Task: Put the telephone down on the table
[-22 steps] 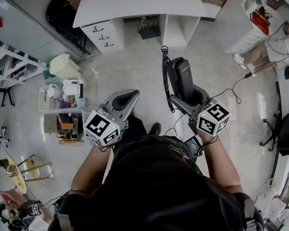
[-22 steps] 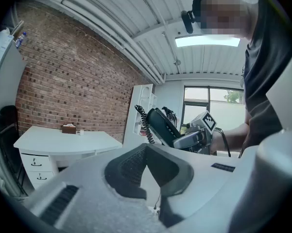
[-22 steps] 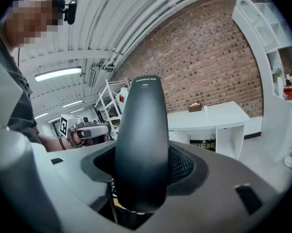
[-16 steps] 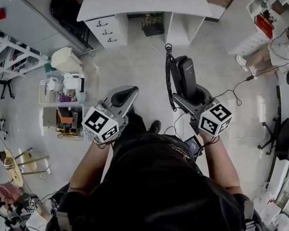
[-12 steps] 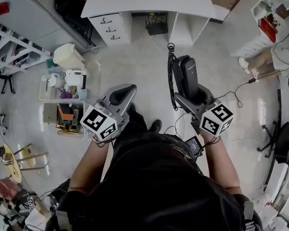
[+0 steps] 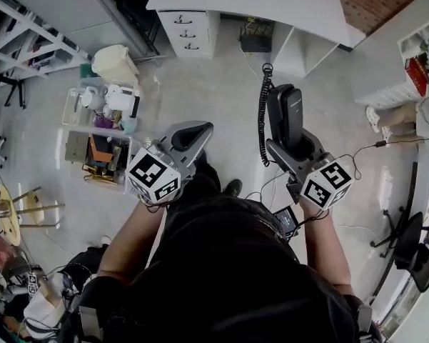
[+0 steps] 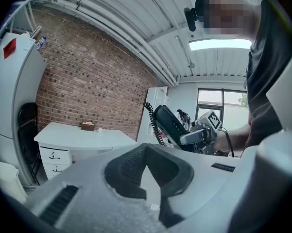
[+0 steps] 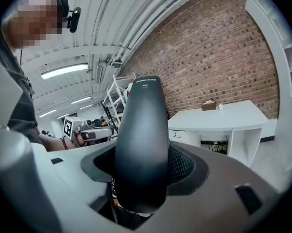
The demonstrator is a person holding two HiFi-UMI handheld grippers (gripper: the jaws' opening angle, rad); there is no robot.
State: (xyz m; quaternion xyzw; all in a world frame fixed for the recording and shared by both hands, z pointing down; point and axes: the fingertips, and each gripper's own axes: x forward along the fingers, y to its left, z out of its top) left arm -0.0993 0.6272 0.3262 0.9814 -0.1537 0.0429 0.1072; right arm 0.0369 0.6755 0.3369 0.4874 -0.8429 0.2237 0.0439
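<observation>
The black telephone handset [image 6: 290, 118] stands up out of my right gripper [image 6: 294, 147], which is shut on its lower part. Its coiled cord [image 6: 262, 113] hangs along its left side. In the right gripper view the handset [image 8: 141, 130] fills the middle between the jaws of the right gripper [image 8: 141, 178]. My left gripper [image 6: 189, 136] is held beside it, shut with nothing in it; its jaws meet in a V in the left gripper view [image 7: 145, 152], where the handset [image 7: 169, 123] shows to the right. The white desk [image 6: 257, 2] lies ahead.
White drawers [image 6: 189, 31] sit under the desk's left end. A cluttered cart [image 6: 100, 131] stands at the left, metal shelving [image 6: 28, 20] behind it. White shelves [image 6: 421, 63] and a seated person [image 6: 403, 113] are at the right. Cables [image 6: 364, 148] trail on the floor.
The head view has swung, so the desk and the floor have slid to the right in the picture. Both grippers keep their pose, and the handset stays in the right one.
</observation>
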